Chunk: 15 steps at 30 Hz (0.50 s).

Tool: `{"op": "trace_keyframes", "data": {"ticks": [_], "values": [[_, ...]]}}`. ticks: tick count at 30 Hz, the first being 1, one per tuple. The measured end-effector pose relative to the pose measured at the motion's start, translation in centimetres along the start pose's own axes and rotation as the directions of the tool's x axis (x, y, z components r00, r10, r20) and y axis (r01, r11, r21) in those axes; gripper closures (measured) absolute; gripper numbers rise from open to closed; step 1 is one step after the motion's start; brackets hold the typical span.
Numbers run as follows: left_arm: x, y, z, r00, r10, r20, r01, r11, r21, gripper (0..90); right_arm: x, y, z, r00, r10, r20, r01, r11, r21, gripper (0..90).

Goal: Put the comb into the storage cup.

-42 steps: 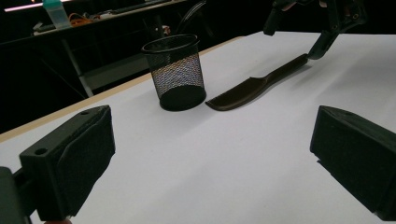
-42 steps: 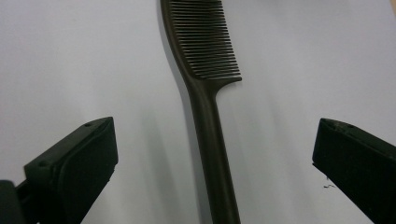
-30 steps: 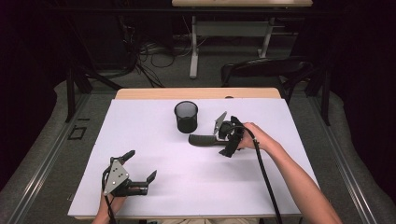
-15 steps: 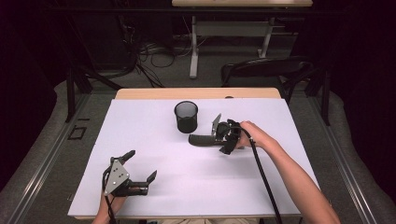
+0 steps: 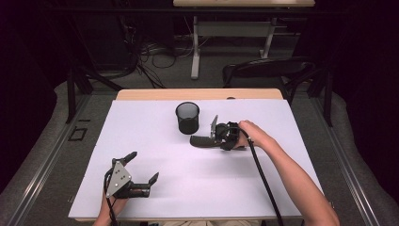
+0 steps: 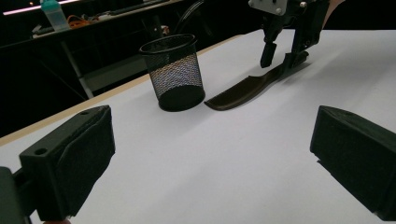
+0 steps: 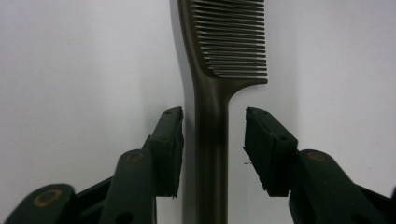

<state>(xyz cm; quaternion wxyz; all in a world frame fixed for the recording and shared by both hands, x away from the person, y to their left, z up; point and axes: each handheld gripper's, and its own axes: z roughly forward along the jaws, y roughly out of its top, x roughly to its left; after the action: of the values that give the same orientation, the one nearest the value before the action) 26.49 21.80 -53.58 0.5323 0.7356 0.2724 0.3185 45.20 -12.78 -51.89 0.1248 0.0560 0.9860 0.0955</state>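
Near front-left: left gripper (image 5: 141, 176), jaws spread, empty, resting on table (image 5: 197, 188). Centre: mesh cup (image 5: 187, 117), upright. Just right: comb (image 7: 212, 107), flat; right gripper (image 7: 213, 149) jaws just closing astride its handle, pads not yet touching. Pickup judged imminent.

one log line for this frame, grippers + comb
right gripper: open, jaws just closing around comb handle, pads not touching | left gripper: open, idle | comb: flat on table beside mesh cup

black mesh cup (image 5: 187, 117) — white table (image 5: 197, 183)
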Motion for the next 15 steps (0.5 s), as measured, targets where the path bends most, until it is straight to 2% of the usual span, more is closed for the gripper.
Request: {"op": "trace_keyframes", "data": {"ticks": [8,15], "values": [[0.1,0.0,-0.1,1.0000,-0.003,-0.002,0.003,1.0000,-0.008,0.1,-0.3,0.7,0.8,0.9993,-0.011,-0.035,0.013,0.999,0.051,65.2],[0.1,0.0,-0.1,1.0000,-0.007,-0.002,0.007,1.0000,-0.006,0.1,-0.4,1.0,1.3,0.9993,-0.005,-0.037,0.008,0.997,0.076,69.6]]}}
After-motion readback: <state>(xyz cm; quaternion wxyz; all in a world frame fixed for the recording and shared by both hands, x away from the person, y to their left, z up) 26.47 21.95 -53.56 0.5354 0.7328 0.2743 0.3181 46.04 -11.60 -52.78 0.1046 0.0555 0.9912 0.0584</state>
